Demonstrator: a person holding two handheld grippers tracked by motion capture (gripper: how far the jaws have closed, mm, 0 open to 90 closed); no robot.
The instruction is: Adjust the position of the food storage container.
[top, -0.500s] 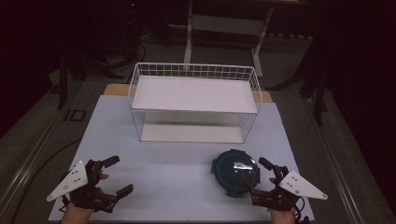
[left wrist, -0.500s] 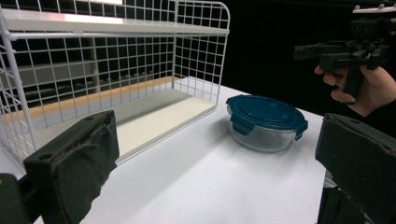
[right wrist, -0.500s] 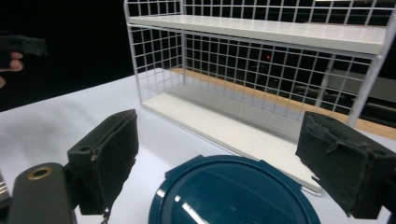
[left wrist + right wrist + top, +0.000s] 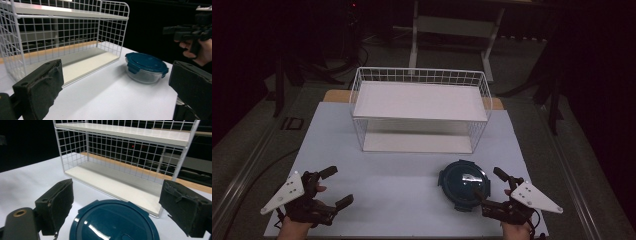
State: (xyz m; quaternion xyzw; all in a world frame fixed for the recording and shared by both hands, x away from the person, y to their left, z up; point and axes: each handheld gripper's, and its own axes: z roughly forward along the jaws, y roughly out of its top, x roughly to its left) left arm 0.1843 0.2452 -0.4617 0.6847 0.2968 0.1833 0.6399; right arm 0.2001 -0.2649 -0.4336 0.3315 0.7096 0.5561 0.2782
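little has changed in half a second: both claws, left claw and right claw, remain apart and empty; lidded container rests on bench beside the right claw, before wire rack.

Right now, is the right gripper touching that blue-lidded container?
Apart. In the right gripper view the open right gripper has one jaw on each side of the container, with white table visible between each jaw and the lid.

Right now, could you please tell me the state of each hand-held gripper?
Left hand-held gripper: open, holding nothing.
Right hand-held gripper: open, holding nothing, beside the lidded container.
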